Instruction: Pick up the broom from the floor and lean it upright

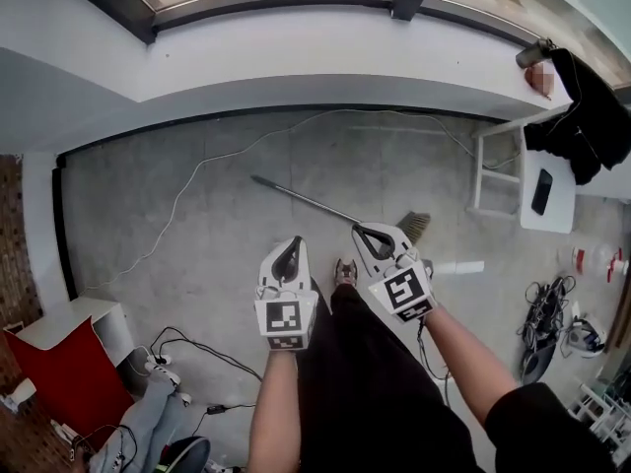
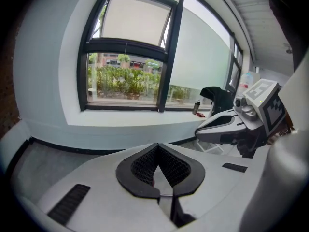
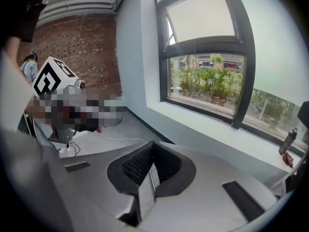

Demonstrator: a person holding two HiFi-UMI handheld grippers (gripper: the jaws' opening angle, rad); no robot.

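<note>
The broom (image 1: pixel 314 202) lies flat on the grey concrete floor, its thin metal handle running from upper left down to the bristle head (image 1: pixel 416 227) at the right. My left gripper (image 1: pixel 289 252) hovers above the floor, below the handle's middle, jaws shut with nothing between them. My right gripper (image 1: pixel 365 236) sits just left of the bristle head in the head view, also shut and empty. In the left gripper view the left gripper (image 2: pixel 158 146) points toward the window wall, with the right gripper's body (image 2: pixel 251 117) at its right. In the right gripper view the right gripper (image 3: pixel 153 144) faces the window too.
A white cable (image 1: pixel 187 190) snakes across the floor to the left of the broom. A white table (image 1: pixel 532 180) with a phone and a dark jacket stands at the right. Cables and a power strip (image 1: pixel 158 363) lie at the lower left, by a red cushion.
</note>
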